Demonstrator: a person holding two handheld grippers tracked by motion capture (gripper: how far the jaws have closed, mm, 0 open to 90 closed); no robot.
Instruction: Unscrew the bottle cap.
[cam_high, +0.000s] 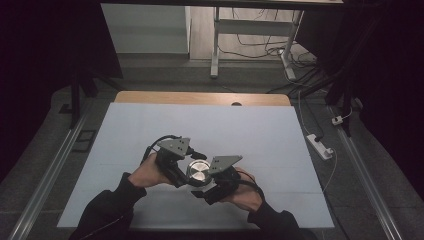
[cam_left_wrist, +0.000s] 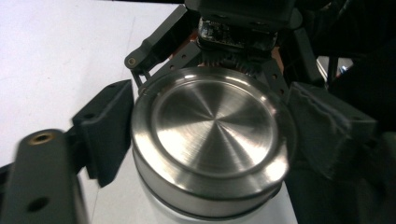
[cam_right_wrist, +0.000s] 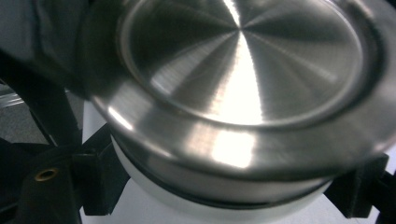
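1. White table (cam_high: 150, 130) lies under my hands, dark room and cables beyond its far edge.
2. Near its front edge, my right gripper (cam_high: 210, 181) clamps the white body below the steel lid (cam_high: 198, 170).
3. My left gripper (cam_high: 186, 169) grips that lid's rim (cam_left_wrist: 210, 135).
4. Body is mostly hidden; I can read no label.

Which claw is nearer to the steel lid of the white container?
Neither clearly: both are at it. The left claw reaches the steel lid from its left, the right claw from below-right; contact unclear.
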